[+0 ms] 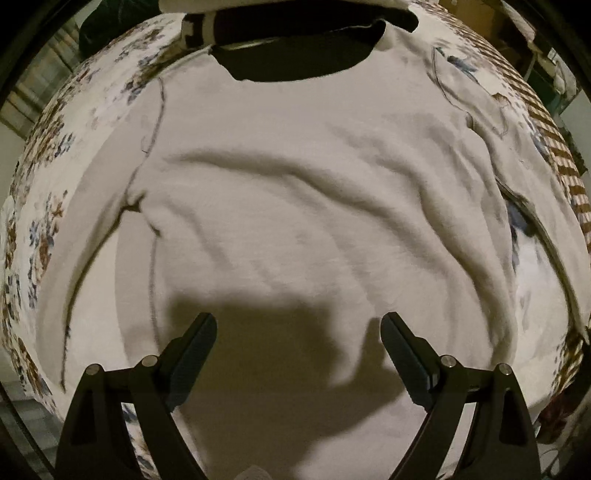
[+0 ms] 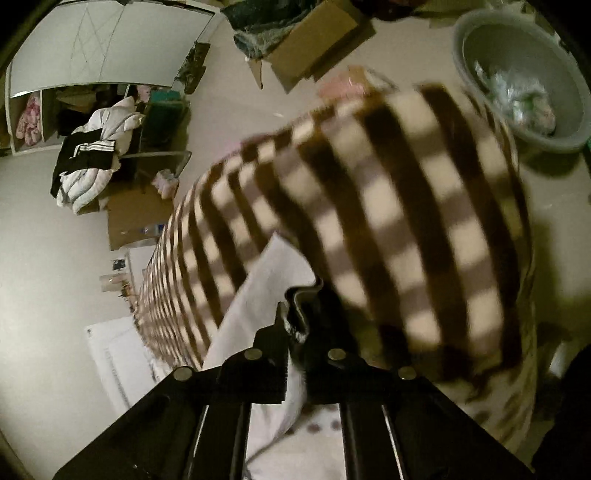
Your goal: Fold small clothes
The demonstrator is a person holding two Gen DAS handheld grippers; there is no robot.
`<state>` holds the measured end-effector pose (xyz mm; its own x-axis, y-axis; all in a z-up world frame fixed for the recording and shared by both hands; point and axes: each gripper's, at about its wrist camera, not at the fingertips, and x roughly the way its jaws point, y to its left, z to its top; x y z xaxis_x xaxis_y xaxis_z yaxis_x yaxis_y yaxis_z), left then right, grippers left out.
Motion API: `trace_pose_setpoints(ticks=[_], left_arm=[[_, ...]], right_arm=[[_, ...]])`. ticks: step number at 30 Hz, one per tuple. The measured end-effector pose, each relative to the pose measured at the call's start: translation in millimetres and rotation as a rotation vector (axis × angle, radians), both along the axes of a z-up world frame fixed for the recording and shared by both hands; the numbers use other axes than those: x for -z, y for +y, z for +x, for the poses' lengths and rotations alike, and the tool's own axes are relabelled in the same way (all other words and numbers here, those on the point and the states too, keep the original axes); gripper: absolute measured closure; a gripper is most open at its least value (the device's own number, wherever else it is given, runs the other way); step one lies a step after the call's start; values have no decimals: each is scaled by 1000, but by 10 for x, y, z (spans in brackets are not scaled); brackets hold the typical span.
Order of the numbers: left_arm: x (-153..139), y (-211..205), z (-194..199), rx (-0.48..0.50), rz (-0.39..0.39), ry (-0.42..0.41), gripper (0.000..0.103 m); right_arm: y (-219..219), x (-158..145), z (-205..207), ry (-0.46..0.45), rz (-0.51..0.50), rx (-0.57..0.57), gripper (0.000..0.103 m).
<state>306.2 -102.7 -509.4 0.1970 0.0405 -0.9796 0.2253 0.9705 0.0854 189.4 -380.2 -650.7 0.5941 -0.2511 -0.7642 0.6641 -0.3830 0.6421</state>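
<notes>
A white garment [image 1: 295, 184] with a black neckline [image 1: 295, 59] lies spread and wrinkled on a floral bed sheet [image 1: 44, 192]. My left gripper [image 1: 298, 319] hovers open above its near part, pointing almost straight down, with nothing between the fingers. In the right wrist view my right gripper [image 2: 301, 306] is shut on a bunched, dark-trimmed edge of white cloth [image 2: 266, 288], which trails back under the jaws. I cannot tell whether this cloth is part of the same garment.
A brown and white checked cover [image 2: 406, 206] hangs over the bed's side, close to the right gripper. On the floor are a grey basin [image 2: 461, 55], cardboard boxes [image 2: 314, 48] and a pile of clothes [image 2: 96, 158] on a chair. A striped dark item [image 1: 207, 26] lies beyond the neckline.
</notes>
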Motion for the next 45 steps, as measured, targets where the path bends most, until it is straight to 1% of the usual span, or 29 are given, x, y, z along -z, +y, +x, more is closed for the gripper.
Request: trace_pose_setpoints(ticks=[1, 3, 6, 9, 10, 12, 13, 14, 15, 16, 18, 19, 21, 23, 25, 26, 28, 30, 33, 34, 37, 38, 39, 40, 41, 42, 43, 44, 45], left_arm=[[1, 4, 16, -8, -8, -3, 12], [-7, 32, 36, -26, -30, -5, 12], [-18, 133, 69, -71, -69, 11, 12], [-61, 317, 105, -110, -115, 20, 12], [-82, 381, 117, -118, -121, 17, 12], [-141, 576, 161, -143, -128, 4, 12], [-164, 673, 181, -157, -133, -4, 12], [-183, 796, 208, -175, -136, -12, 12], [-193, 872, 200, -189, -140, -17, 12], [-197, 972, 220, -205, -142, -18, 12], [-199, 1232, 266, -252, -144, -25, 12], [-199, 1366, 289, -277, -147, -29, 12], [-199, 1659, 292, -335, -146, -40, 12], [-196, 1911, 335, -383, -137, -48, 12], [-183, 2175, 341, -433, -123, -56, 12], [-176, 2280, 328, -452, -116, -59, 12], [-151, 2518, 302, -495, -105, -60, 12], [-116, 2700, 239, -533, -97, -64, 12], [-55, 2909, 203, -584, -99, -58, 12], [-39, 2967, 189, -601, -101, -56, 12], [-10, 3142, 157, -662, -126, -48, 12], [-13, 3191, 123, -684, -135, -47, 12], [-20, 3243, 94, -717, -155, -46, 12], [-21, 3311, 58, -745, -176, -44, 12], [-27, 3360, 22, -773, -198, -41, 12], [-27, 3476, -39, -823, -245, -42, 12], [-26, 3562, -94, -860, -280, -46, 12], [-27, 3640, -153, -894, -307, -51, 12], [-16, 3738, -226, -943, -342, -60, 12]], right_arm=[[-58, -35, 116, 21, -14, -21, 99], [-270, -234, 243, 46, -67, -81, 99], [-623, -702, 483, 89, -187, -220, 99], [-766, -1136, 1134, 104, -294, -367, 99], [-772, -1384, 1284, 109, -326, -420, 99], [-700, -1639, 1853, 99, -388, -525, 99], [-595, -1854, 2047, 99, -420, -597, 99], [-454, -1957, 2248, 95, -444, -660, 99], [-275, -2059, 2524, 85, -464, -732, 99], [-53, -2161, 2663, 80, -481, -800, 99], [439, -2261, 3045, 60, -516, -938, 99], [679, -2255, 3114, 50, -524, -1000, 99], [1209, -2041, 3635, 35, -526, -1134, 99], [1883, -1980, 3575, 37, -532, -1265, 99], [2482, -1748, 3898, 61, -537, -1396, 100], [2740, -1626, 4023, 75, -538, -1450, 100], [3184, -1433, 4111, 111, -546, -1541, 100], [3569, -1252, 4001, 146, -554, -1606, 100], [3864, -1005, 3875, 196, -577, -1669, 100], [3946, -896, 3665, 213, -585, -1682, 100], [4205, -805, 3472, 267, -610, -1723, 99], [4303, -681, 3444, 284, -597, -1746, 99], [4325, -622, 3458, 302, -569, -1770, 98], [4314, -664, 3392, 300, -521, -1785, 96], [4284, -679, 3373, 272, -470, -1791, 94], [4243, -671, 3353, 241, -421, -1797, 79], [4178, -705, 3340, 216, -386, -1796, 53], [4094, -728, 3322, 188, -365, -1782, 43], [3994, -819, 3302, 168, -360, -1761, 34]])
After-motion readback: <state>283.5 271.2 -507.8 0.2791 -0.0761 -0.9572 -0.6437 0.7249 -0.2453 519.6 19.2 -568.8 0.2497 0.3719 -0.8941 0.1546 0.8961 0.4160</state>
